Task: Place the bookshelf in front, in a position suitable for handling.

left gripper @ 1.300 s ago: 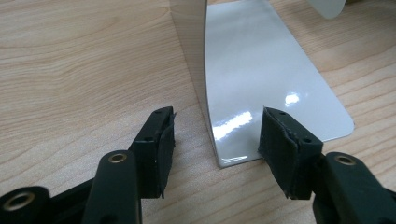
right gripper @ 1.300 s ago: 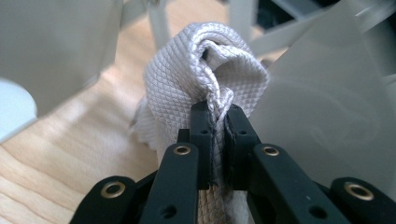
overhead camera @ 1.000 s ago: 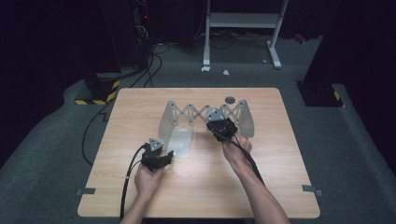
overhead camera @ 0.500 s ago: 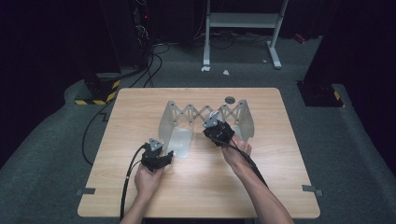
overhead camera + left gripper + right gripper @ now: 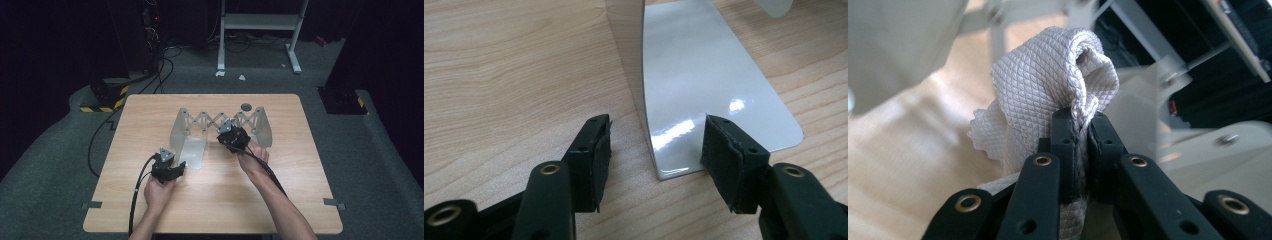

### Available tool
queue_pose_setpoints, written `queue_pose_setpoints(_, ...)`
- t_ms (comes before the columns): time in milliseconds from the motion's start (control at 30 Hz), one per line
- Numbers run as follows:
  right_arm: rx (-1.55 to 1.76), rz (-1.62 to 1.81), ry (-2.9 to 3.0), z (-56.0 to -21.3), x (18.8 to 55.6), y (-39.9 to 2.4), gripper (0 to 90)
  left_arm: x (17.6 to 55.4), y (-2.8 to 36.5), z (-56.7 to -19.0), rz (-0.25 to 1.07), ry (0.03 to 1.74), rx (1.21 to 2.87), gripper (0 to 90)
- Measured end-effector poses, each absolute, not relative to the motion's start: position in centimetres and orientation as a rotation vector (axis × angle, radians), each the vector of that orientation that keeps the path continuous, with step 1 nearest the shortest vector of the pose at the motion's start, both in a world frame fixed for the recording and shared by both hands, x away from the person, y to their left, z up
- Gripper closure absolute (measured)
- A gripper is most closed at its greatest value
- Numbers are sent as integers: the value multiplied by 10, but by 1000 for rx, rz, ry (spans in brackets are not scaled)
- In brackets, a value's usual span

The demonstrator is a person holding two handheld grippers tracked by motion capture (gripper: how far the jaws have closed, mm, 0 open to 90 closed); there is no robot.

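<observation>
Cloth (image 5: 1048, 85) pinched in right gripper (image 5: 1079, 117), perhaps over rack (image 5: 200, 122), bare tabletop (image 5: 280, 200) nearer

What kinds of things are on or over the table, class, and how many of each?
Expanding metal rack: 1
White cloth: 1
Small dark round thing: 1
Grippers, left gripper and right gripper: 2
Total: 5

One expanding metal rack (image 5: 220, 131); one white cloth (image 5: 1048, 95); one dark round disc (image 5: 245, 106); two grippers: left (image 5: 176, 166), right (image 5: 227, 131); one wooden table (image 5: 215, 200).
</observation>
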State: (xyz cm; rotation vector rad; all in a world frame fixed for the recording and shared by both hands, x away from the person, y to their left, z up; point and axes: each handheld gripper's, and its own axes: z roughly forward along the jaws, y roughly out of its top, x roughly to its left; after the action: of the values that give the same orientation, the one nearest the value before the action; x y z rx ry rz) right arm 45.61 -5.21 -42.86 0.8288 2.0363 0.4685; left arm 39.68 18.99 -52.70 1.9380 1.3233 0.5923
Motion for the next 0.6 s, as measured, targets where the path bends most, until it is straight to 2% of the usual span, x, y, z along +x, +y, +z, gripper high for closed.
queue_pose_setpoints(100, 832, 460, 2036, -423, 463, -50, 844, 397, 190, -527, 592, 1323, 1938, 453)
queue_pose_setpoints(267, 822, 401, 2057, -446, 464, -48, 842, 397, 190, -527, 592, 1323, 1938, 453)
queue_pose_setpoints(600, 817, 435, 2102, -460, 454, -48, 842, 397, 190, -527, 592, 1323, 1939, 453)
